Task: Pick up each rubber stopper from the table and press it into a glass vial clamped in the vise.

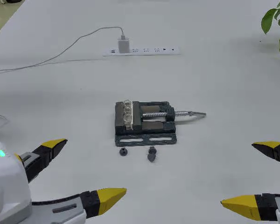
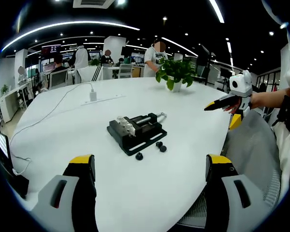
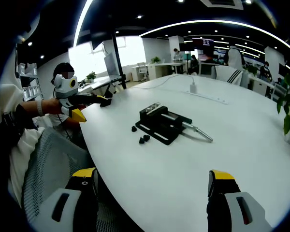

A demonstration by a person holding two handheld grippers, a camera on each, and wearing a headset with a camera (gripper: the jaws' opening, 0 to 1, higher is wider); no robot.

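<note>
Three rubber stoppers (image 1: 123, 151) loose on bench (image 1: 214, 93), frame centre, just below vise (image 1: 151, 125): one alone at left, two close together at right. Glass vials (image 1: 127, 112) upright in row, clamped at vise's left end. Left tongs (image 1: 84, 169) lower left, right tongs (image 1: 240, 173) lower right; both spread wide, pinching nothing, well apart from stoppers. Power strip (image 1: 144, 50) upper centre; plant (image 1: 277, 23) upper right corner.
</note>
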